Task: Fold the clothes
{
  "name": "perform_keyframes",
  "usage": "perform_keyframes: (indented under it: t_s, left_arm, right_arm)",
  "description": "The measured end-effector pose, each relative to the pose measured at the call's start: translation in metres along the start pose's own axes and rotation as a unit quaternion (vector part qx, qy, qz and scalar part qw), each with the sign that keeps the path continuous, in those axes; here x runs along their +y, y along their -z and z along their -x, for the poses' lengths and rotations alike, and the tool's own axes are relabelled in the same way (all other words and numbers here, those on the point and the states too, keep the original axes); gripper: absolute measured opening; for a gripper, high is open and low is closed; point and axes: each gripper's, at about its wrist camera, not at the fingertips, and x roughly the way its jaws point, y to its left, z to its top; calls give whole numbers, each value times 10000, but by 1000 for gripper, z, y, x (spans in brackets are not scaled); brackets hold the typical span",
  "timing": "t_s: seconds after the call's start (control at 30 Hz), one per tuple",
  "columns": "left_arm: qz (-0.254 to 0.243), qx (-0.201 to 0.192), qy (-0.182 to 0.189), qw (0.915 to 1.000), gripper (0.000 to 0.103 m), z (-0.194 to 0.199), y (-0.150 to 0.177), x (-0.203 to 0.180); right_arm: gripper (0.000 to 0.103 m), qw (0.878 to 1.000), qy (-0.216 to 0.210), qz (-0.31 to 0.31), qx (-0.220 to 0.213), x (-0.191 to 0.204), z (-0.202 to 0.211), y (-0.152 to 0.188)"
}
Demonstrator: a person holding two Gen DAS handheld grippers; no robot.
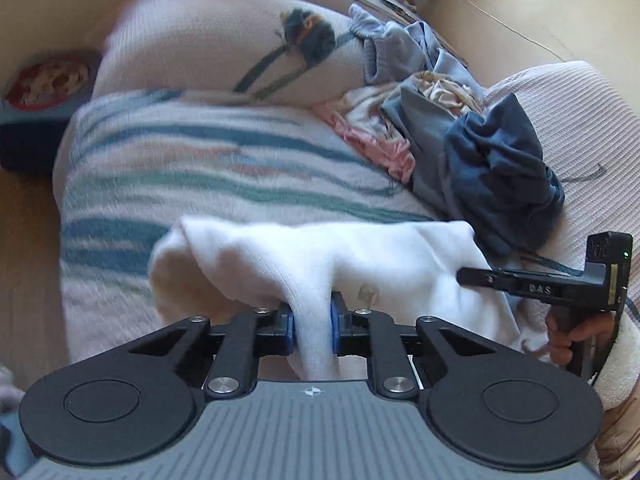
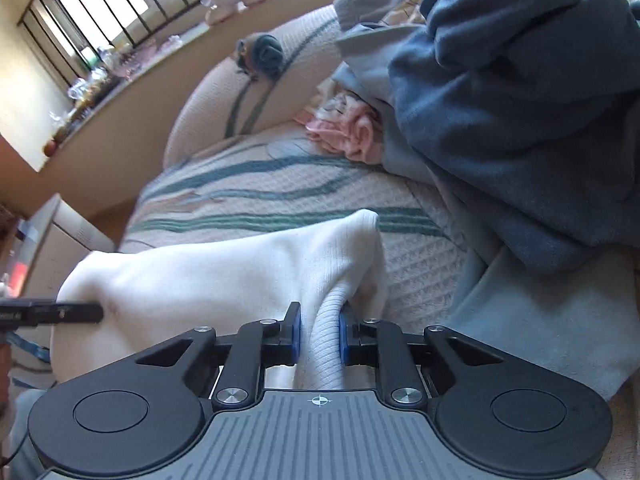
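Both wrist cameras sat close behind their blue pads, looking steeply down across the striped bedspread (image 1: 208, 168). They shared the white sock (image 1: 360, 256), the clothes pile (image 2: 500, 100) and the flowered pillow (image 2: 224, 96).

Daylight scene, warm tone. Right wrist view: barred window (image 2: 92, 12) at 10 o'clock blown out, main light source. White garment (image 1: 360, 264) near overexposed in both views. Left wrist view: motion blur across striped bedcover (image 1: 180, 168) and pillow (image 1: 208, 40), worst toward 9 o'clock. Strong fisheye bending at edges, dark vignette in corners. Soft shadows under dark blue garment (image 2: 520, 100).
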Motion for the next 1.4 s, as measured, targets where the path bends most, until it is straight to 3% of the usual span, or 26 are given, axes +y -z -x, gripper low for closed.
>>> perform_keyframes:
  t_s: [0.13, 0.23, 0.27, 0.37, 0.47, 0.53, 0.6, 0.7, 0.73, 0.83, 1.0, 1.1, 1.2, 1.33, 1.4]
  left_arm:
    - [-306, -34, -238, 9992, 15, -7, -23, 5]
    - [-457, 387, -590, 9965, 16, -35, -8, 4]
    - [-551, 337, -679, 9956, 19, -39, 0, 6]
    - [-367, 21, -849, 9957, 47, -41, 13, 20]
    - [-13, -89, -724, 9973, 52, -32, 14, 28]
    - [104, 33, -819, 9966, 65, -20, 14, 26]
    - [-14, 90, -1083, 9941, 75, -2, 18, 18]
    - [-278, -179, -1176, 9925, 87, 28, 30, 12]
    - [-320, -217, -1171, 9924, 89, 34, 33, 12]
    - [-182, -97, -1330, 9909, 90, 31, 39, 22]
    - [52, 175, -1335, 9909, 90, 4, 47, 25]
    - [5, 335, -1372, 9900, 92, -13, 52, 20]
    - [265, 380, -1279, 9907, 95, -21, 55, 24]
    - [648, 295, -1160, 9907, 95, -18, 56, 28]
    - [833, 138, -912, 9922, 95, -6, 54, 25]
  right_arm:
    - [16, 9998, 59, 148, -134, 11, -4, -5]
    - [16, 9997, 230, 36, 18, 5, -23, -4]
    - [16, 9995, 294, 56, 71, 3, -27, -1]
    - [18, 9990, 402, 170, 12, 0, -34, 8]
    - [28, 9989, 462, -7, -62, -4, -36, 12]
    - [34, 9989, 463, -50, -73, -4, -30, 12]
    - [40, 9985, 535, 61, -79, -1, -19, 14]
    - [50, 9978, 593, 226, -210, -2, 2, 20]
    - [58, 9982, 533, 180, -214, -6, 7, 23]
    - [78, 9995, 252, 125, -124, -18, 12, 29]
    - [79, 9998, -58, -199, 21, -27, 2, 32]
    - [79, 9993, -138, -206, 266, -24, -10, 35]
    - [80, 9991, -77, -177, 365, -20, -19, 40]
    - [81, 9992, -3, -233, 312, -18, -23, 43]
    - [80, 9993, 47, -203, 296, -15, -23, 44]
